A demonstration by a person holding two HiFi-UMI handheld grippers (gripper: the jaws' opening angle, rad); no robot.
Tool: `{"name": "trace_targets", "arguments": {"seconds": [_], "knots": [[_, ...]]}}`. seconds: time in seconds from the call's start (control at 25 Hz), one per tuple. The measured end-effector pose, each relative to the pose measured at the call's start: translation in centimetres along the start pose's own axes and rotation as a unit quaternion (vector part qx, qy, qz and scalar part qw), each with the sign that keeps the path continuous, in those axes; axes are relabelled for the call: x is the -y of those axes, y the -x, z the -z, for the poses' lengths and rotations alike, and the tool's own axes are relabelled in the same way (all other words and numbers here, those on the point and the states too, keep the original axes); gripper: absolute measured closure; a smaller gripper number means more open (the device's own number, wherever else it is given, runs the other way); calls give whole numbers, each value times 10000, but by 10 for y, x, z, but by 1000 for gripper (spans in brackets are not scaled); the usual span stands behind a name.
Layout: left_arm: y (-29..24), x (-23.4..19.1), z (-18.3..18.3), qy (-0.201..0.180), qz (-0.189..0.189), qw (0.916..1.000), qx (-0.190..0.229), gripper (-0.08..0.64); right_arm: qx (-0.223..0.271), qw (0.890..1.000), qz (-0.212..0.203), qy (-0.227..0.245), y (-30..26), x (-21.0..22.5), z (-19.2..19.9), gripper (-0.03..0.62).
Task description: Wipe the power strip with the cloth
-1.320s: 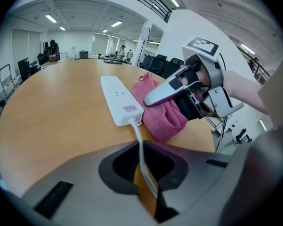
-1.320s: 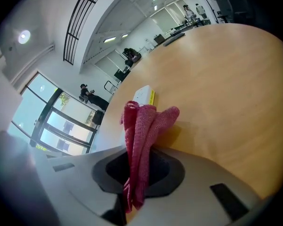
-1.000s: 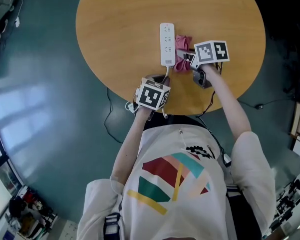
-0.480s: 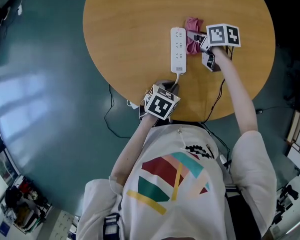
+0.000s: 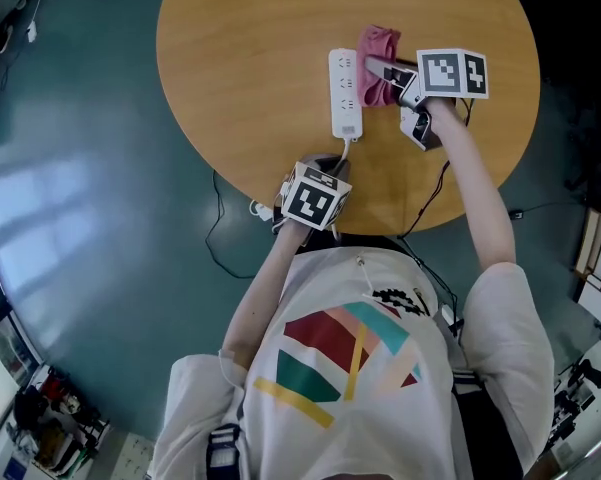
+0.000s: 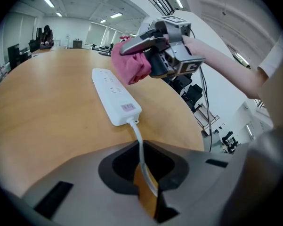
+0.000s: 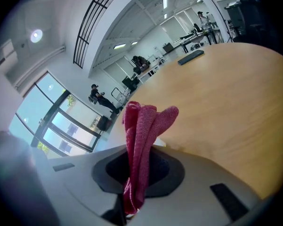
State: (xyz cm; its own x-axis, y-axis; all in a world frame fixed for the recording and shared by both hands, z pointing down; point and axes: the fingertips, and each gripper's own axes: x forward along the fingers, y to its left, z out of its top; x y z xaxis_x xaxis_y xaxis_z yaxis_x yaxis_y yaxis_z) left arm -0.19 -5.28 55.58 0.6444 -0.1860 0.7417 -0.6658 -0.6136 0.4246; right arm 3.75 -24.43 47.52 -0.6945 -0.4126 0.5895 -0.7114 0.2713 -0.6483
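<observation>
The worktop (image 5: 250, 58) is round and made of smooth, light brown wood. A long, flat, white plastic power strip (image 5: 345, 92) lies on it. A thin white cord (image 5: 346, 146) runs from its near end. The cloth (image 5: 377, 60) is pink, soft and fuzzy, bunched in folds. The right gripper (image 5: 383, 69) reaches out over the worktop, its jaws squeezed tight on the cloth, just beside the strip's far end. The left gripper (image 5: 323, 163) tilts down at the near edge, its jaws almost closed, pinching the cord.
</observation>
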Motion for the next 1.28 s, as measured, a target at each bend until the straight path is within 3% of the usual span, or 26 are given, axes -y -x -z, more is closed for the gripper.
{"name": "trace_targets", "arguments": {"seconds": [0.12, 0.24, 0.48, 0.76, 0.96, 1.04, 1.08, 1.12, 1.16, 1.2, 1.24, 1.28], "knots": [[-5, 7, 2, -26, -127, 9999, 77, 488, -34, 9984, -408, -387, 12, -24, 32, 552], [-4, 9, 7, -30, -306, 9994, 157, 488, -507, 9972, -365, -418, 6, -36, 80, 552], [3, 10, 10, -187, -545, 9977, 343, 488, -1217, 9925, 19, 81, -18, -59, 127, 554], [0, 15, 14, -320, -692, 9963, 392, 487, -1538, 9786, 752, 1141, -27, -50, 134, 554], [-1, 13, 18, -300, -699, 9963, 390, 488, -1589, 9721, 708, 1574, -34, -59, 137, 552], [-1, 14, 16, -268, -666, 9967, 367, 488, -1633, 9623, 434, 2129, -35, -72, 129, 552], [0, 13, 15, -253, -643, 9970, 353, 488, -1764, 9497, 239, 2577, -36, -80, 124, 552], [0, 11, 13, -235, -613, 9973, 337, 488, -1959, 9290, 36, 3140, -38, -88, 119, 552], [0, 10, 12, -211, -577, 9976, 319, 488, -2197, 8979, -151, 3811, -40, -94, 116, 554], [0, 9, 11, -182, -541, 9979, 302, 488, -2449, 8539, -322, 4580, -41, -98, 115, 552], [1, 8, 11, -154, -511, 9982, 289, 488, -2679, 7942, -502, 5430, -42, -101, 115, 552], [1, 7, 10, -130, -491, 9983, 284, 488, -2877, 7164, -699, 6318, -43, -101, 115, 554]]}}
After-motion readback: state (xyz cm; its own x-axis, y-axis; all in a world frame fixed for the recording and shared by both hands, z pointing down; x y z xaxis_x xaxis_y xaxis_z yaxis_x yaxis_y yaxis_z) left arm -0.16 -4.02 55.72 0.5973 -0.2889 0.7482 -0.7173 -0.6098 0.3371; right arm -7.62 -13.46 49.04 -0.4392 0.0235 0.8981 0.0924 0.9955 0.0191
